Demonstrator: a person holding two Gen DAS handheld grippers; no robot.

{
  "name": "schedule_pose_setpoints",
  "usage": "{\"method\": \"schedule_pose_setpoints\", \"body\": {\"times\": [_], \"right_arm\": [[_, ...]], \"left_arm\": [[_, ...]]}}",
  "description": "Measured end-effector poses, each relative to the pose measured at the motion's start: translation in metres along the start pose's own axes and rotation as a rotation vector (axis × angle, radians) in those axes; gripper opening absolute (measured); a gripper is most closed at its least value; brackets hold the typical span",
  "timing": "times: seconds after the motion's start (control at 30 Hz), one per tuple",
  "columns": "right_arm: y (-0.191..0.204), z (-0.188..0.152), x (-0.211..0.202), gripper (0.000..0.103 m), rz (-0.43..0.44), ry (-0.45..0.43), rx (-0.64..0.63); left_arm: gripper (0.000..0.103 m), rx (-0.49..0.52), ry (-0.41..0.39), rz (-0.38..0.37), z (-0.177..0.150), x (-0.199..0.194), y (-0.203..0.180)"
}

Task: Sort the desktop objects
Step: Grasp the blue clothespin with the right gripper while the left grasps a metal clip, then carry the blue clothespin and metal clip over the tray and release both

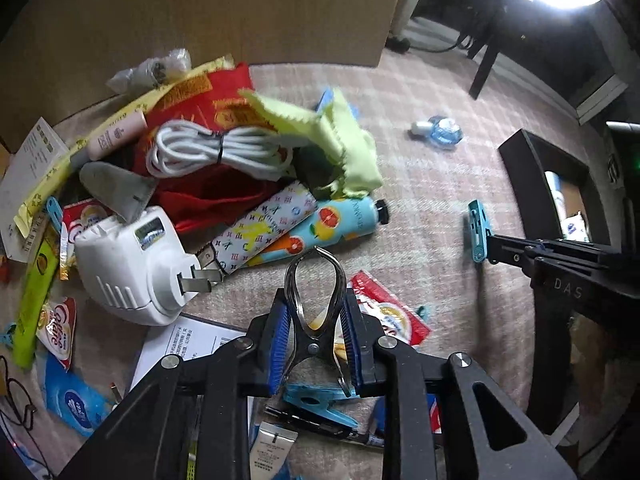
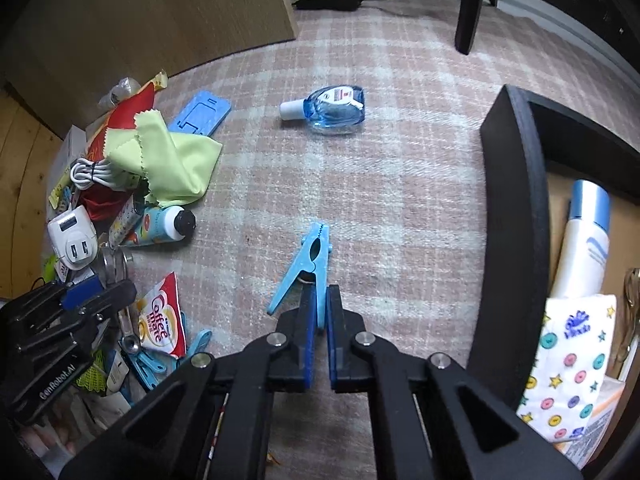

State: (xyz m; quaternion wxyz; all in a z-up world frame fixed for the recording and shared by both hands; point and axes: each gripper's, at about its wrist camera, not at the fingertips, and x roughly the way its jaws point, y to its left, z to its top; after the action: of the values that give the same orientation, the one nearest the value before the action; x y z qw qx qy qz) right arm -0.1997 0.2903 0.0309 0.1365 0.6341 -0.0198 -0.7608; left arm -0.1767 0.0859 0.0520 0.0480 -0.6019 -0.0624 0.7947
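1. Left wrist view — the left gripper (image 1: 316,344) is closed on a metal clip (image 1: 316,300), pads squeezing its handles, probably to lift it clear of the clutter pile (image 1: 208,168).
2. Right wrist view — the right gripper (image 2: 319,320) is pinched shut on one handle of a blue clothespin (image 2: 308,268), lying on the checked cloth (image 2: 400,200) beside the black box (image 2: 516,200), its likely destination.

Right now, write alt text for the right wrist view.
The right claw is shut on one handle of a blue clothespin on a checked cloth. A small blue bottle lies beyond, clutter sits left, and a black box stands right.
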Motion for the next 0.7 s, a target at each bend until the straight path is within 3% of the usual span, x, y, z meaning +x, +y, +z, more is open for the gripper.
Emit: {"method": "schedule_pose_setpoints", "body": {"times": [0.4, 0.7], "right_arm": [[-0.036, -0.033, -0.061, 0.005, 0.017, -0.094, 0.014], [-0.113, -0.063, -0.105, 0.005, -0.026, -0.160, 0.087]], "left_arm": [[0.023, 0.118, -0.059, -0.054, 0.011, -0.031, -0.067], [0.023, 0.269, -0.052, -0.143, -0.005, -0.040, -0.173]]}}
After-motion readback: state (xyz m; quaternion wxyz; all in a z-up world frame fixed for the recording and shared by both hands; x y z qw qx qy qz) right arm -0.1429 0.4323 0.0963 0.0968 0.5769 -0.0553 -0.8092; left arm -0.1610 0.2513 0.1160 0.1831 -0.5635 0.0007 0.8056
